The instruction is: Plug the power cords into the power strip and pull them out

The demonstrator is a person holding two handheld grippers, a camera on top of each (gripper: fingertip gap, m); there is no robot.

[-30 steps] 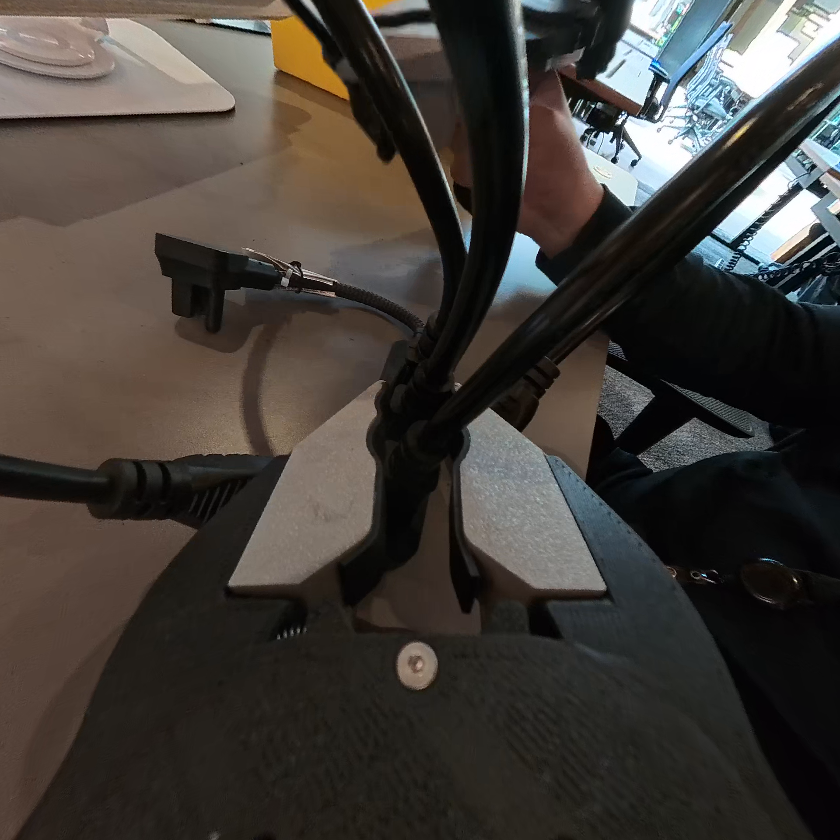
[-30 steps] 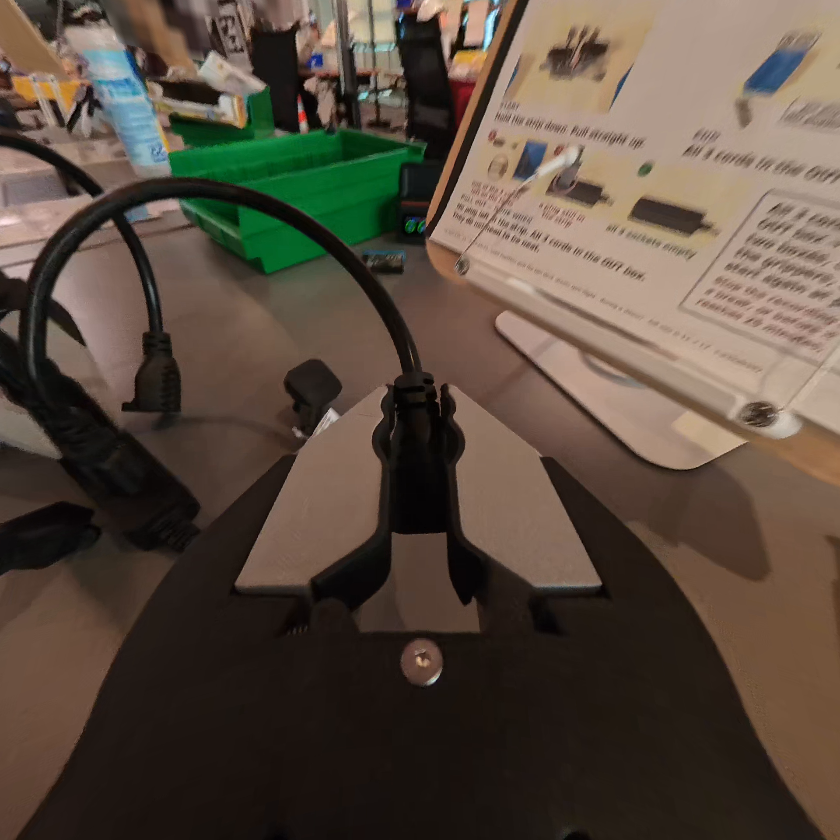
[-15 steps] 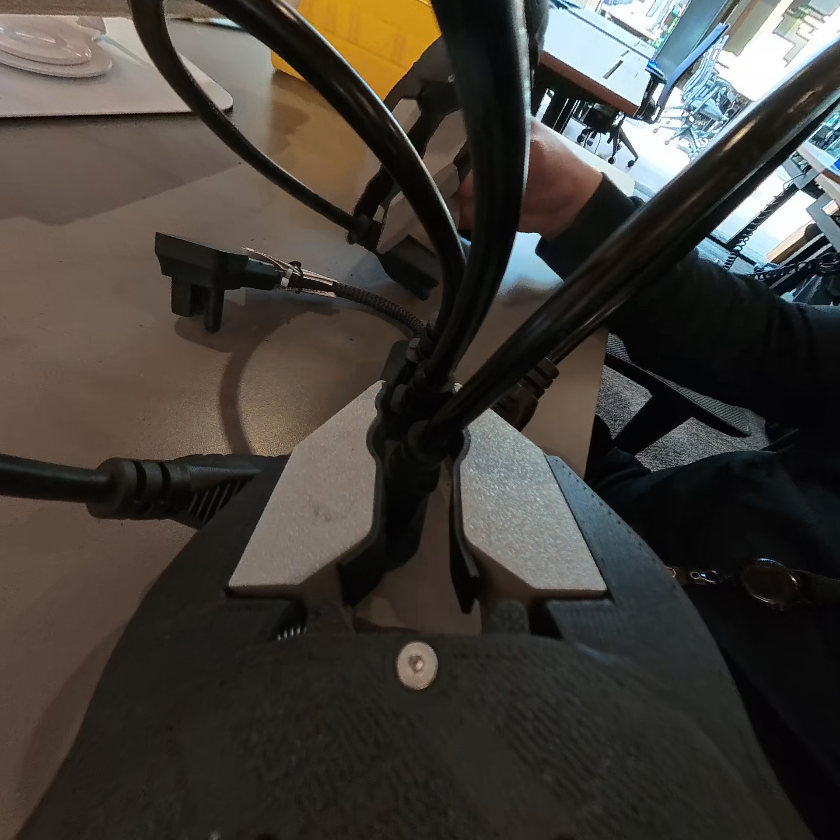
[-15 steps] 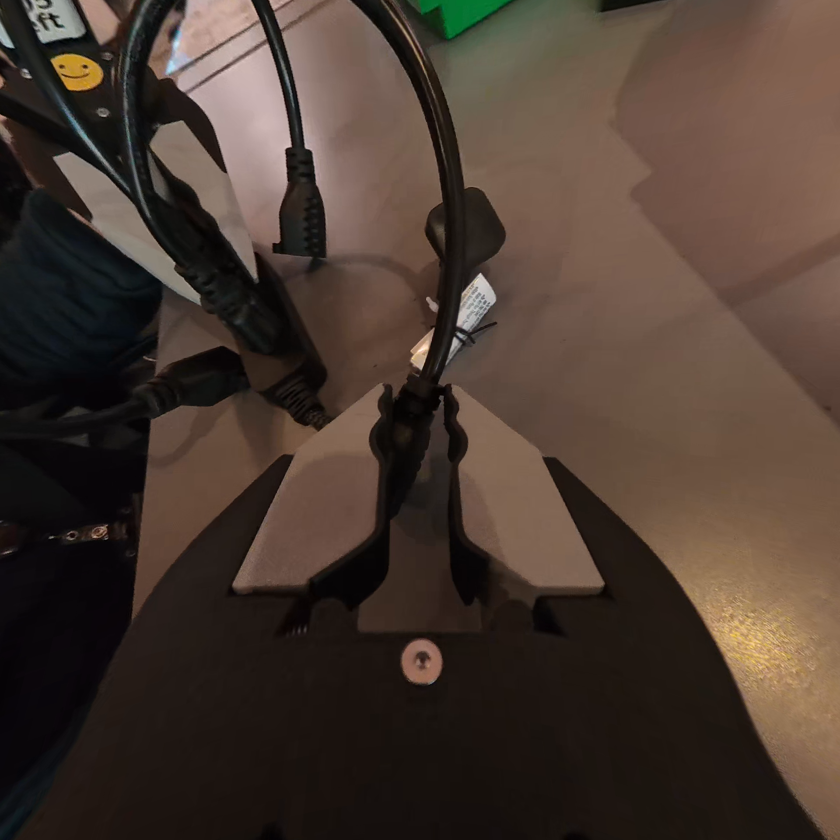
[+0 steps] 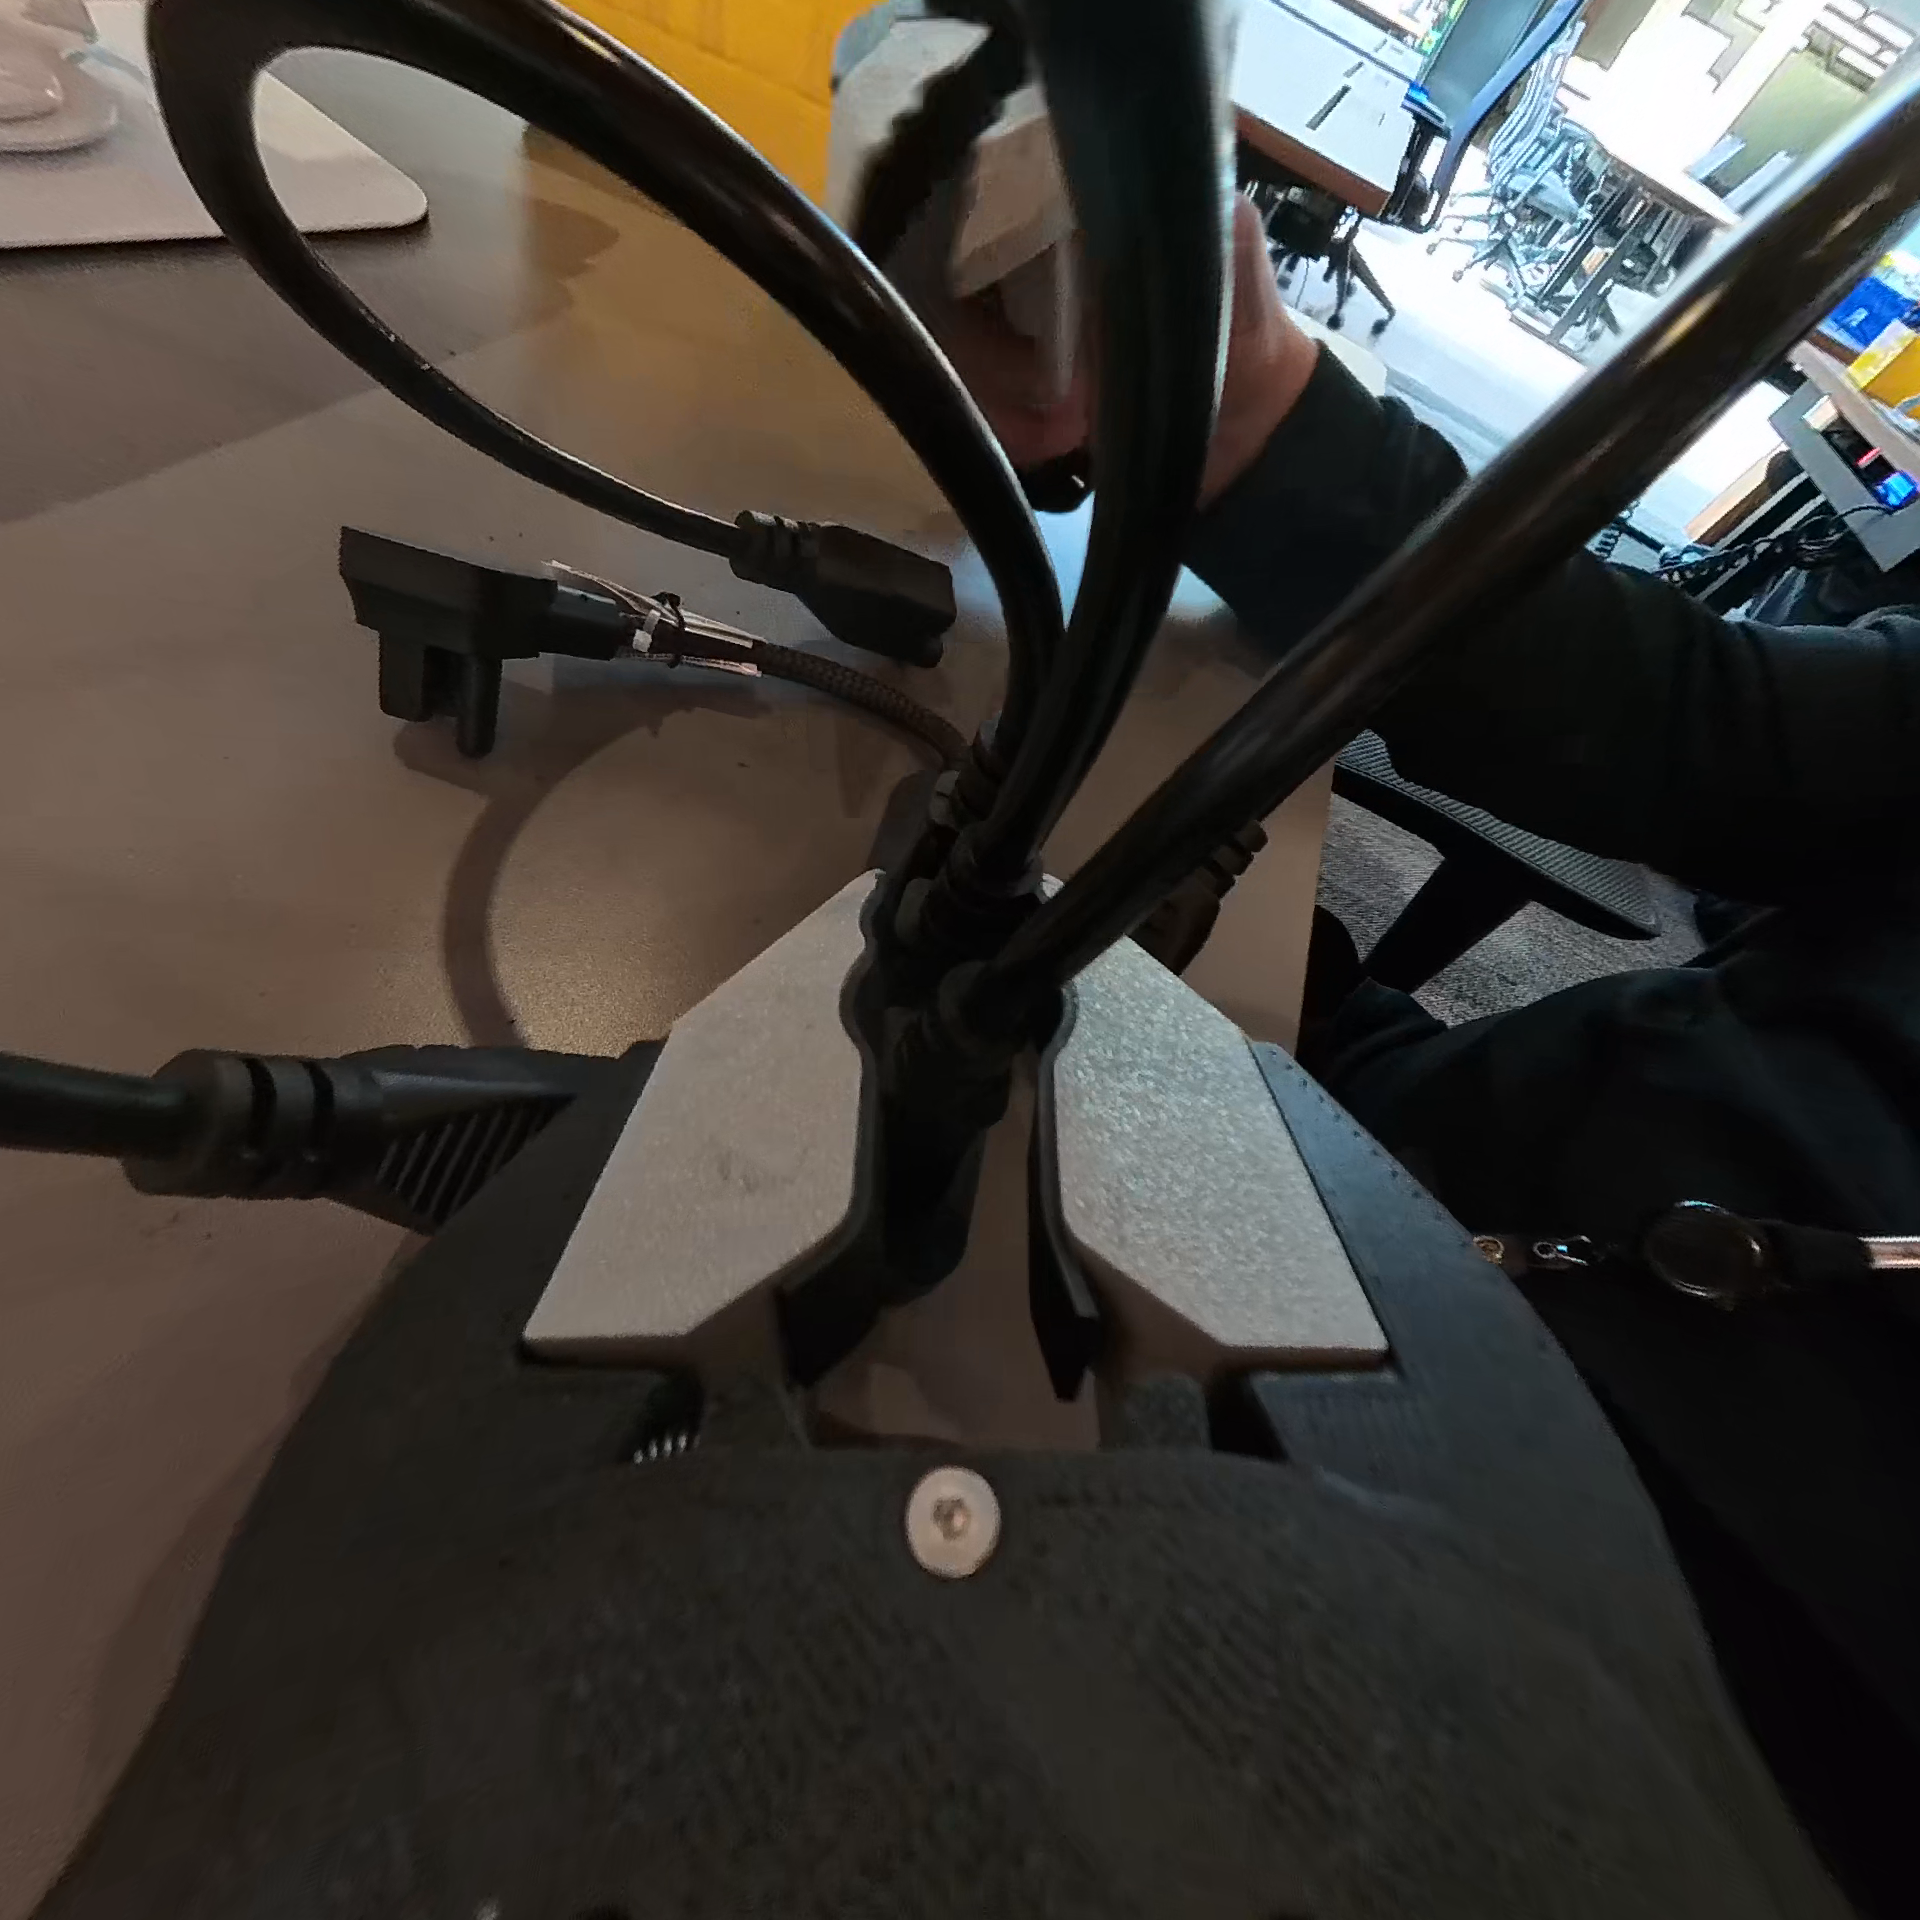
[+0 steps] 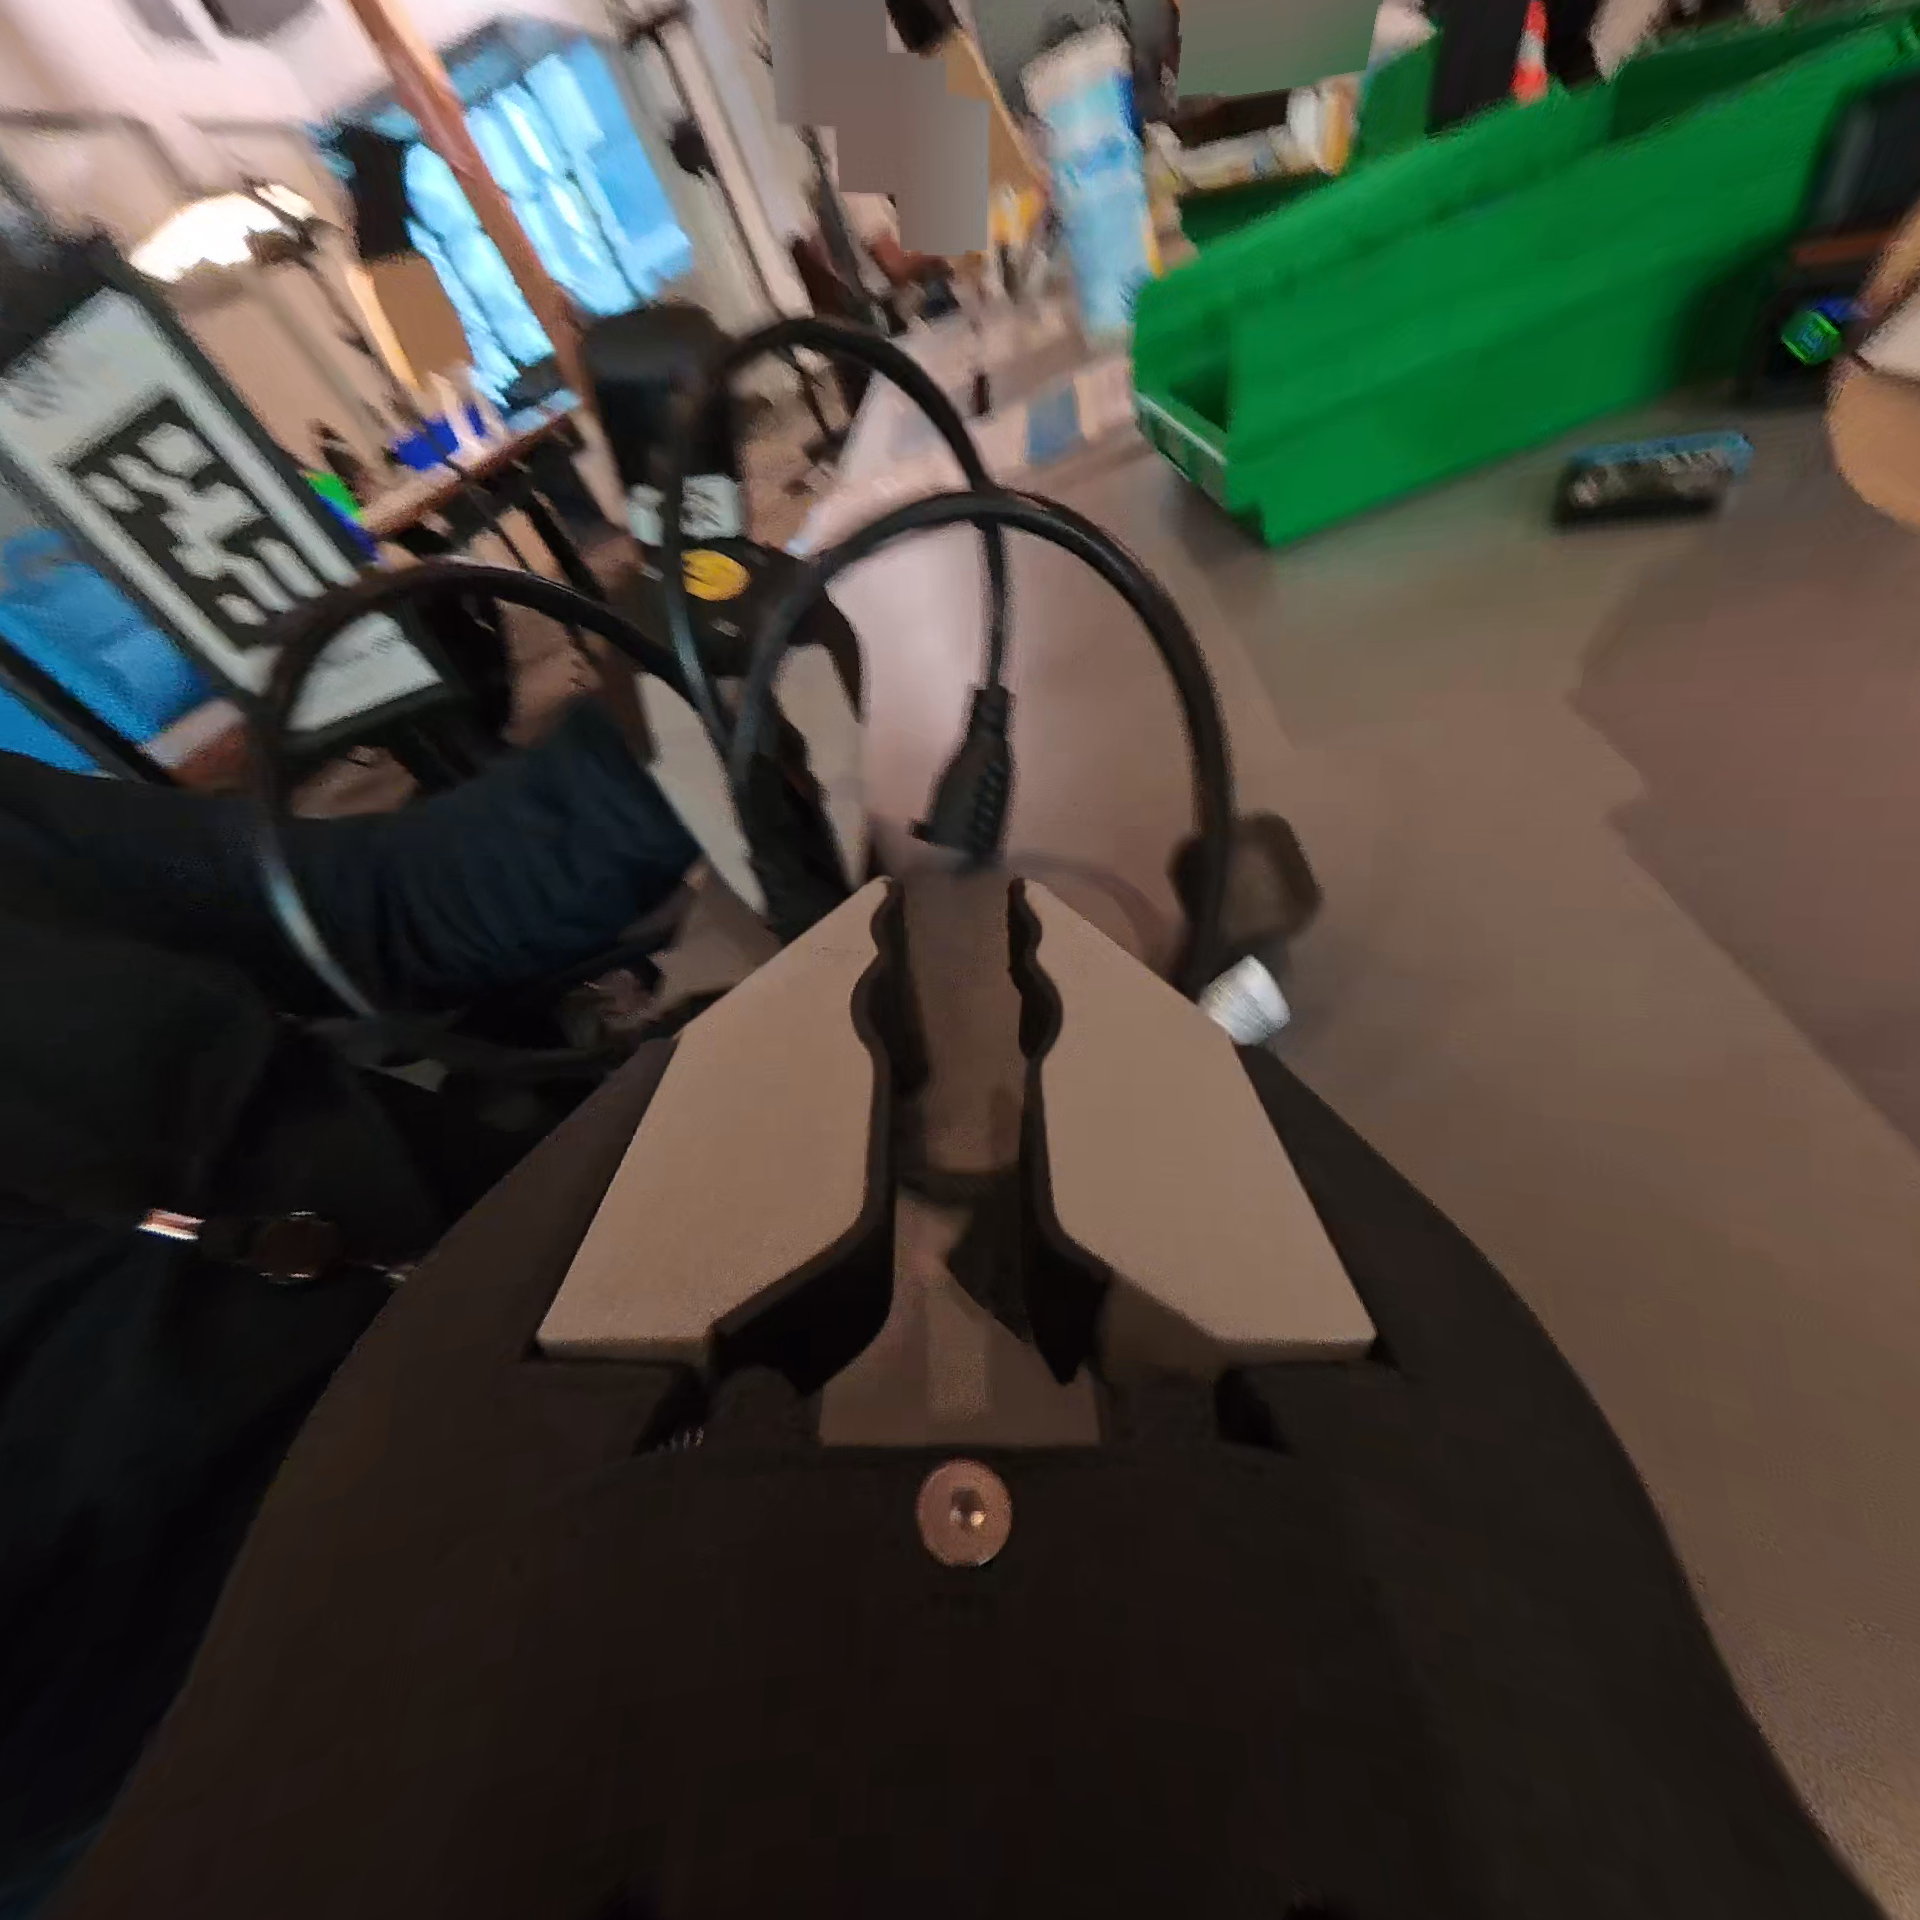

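Observation:
In the left wrist view my left gripper (image 5: 951,977) is shut on the black power strip (image 5: 904,1143). Several black cords (image 5: 1132,520) rise from it at my fingertips. The strip's braided cable (image 5: 862,696) runs to a flat black plug (image 5: 447,623) lying on the table. My right gripper (image 6: 961,935) is open, with only bare table between its pads. The cord it held now lies loose. Its plug (image 5: 842,592) rests on the table, and its loop (image 6: 1143,582) arches just right of the right fingertips. The right gripper also shows blurred in the left wrist view (image 5: 987,156).
Another black plug (image 5: 343,1122) lies at the left beside my left finger. Green bins (image 6: 1455,312) and a small dark device (image 6: 1652,483) stand at the back right. A white stand base (image 5: 260,197) and a yellow box (image 5: 727,62) stand farther back. The table edge (image 5: 1314,831) and the person's sleeve are to the right. Spacing between my two grippers at the tips: around 12 cm. Both grippers' tips are roughly 35 cm from the small dark device (image 6: 1652,483).
The right gripper opened and let go of the cord plug, which now lies on the table, then swung away to the left. The left gripper kept its hold and place.

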